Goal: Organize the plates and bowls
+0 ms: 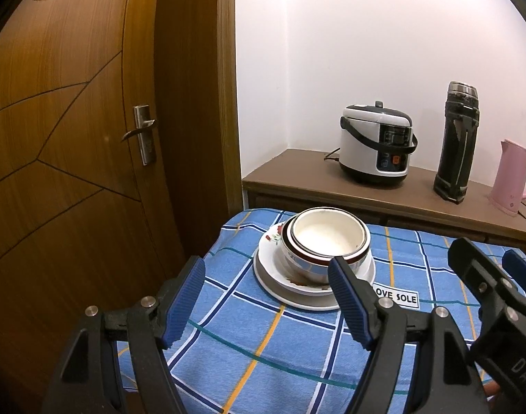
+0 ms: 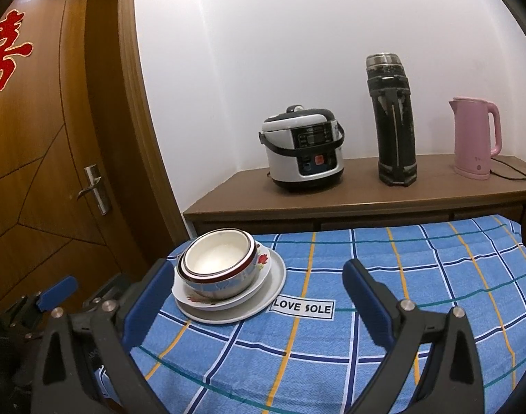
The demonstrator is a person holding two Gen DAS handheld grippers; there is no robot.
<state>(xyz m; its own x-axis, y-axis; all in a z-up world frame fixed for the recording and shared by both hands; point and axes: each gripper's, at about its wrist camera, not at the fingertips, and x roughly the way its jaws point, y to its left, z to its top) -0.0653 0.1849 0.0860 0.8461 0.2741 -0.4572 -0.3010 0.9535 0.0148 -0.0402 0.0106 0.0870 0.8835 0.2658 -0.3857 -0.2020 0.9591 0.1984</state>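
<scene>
A stack of dishes stands on the blue checked tablecloth point(image 1: 228, 327). A white bowl point(image 1: 326, 238) is nested in a red-rimmed bowl point(image 1: 304, 265), on a flowered plate point(image 1: 270, 238) and a larger white plate point(image 1: 290, 296). The stack also shows in the right wrist view: white bowl point(image 2: 214, 253), flowered plate point(image 2: 263, 258), white plate point(image 2: 273, 289). My left gripper point(image 1: 266, 296) is open and empty, just short of the stack. My right gripper point(image 2: 256, 293) is open and empty, its left finger beside the stack; it shows at the right of the left wrist view point(image 1: 487, 276).
A brown sideboard point(image 2: 349, 200) behind the table carries a rice cooker point(image 2: 304, 148), a tall black flask point(image 2: 394, 120) and a pink kettle point(image 2: 475, 138). A wooden door point(image 1: 73, 138) stands at the left. A "LOVE SOLE" label point(image 2: 302, 307) lies on the cloth.
</scene>
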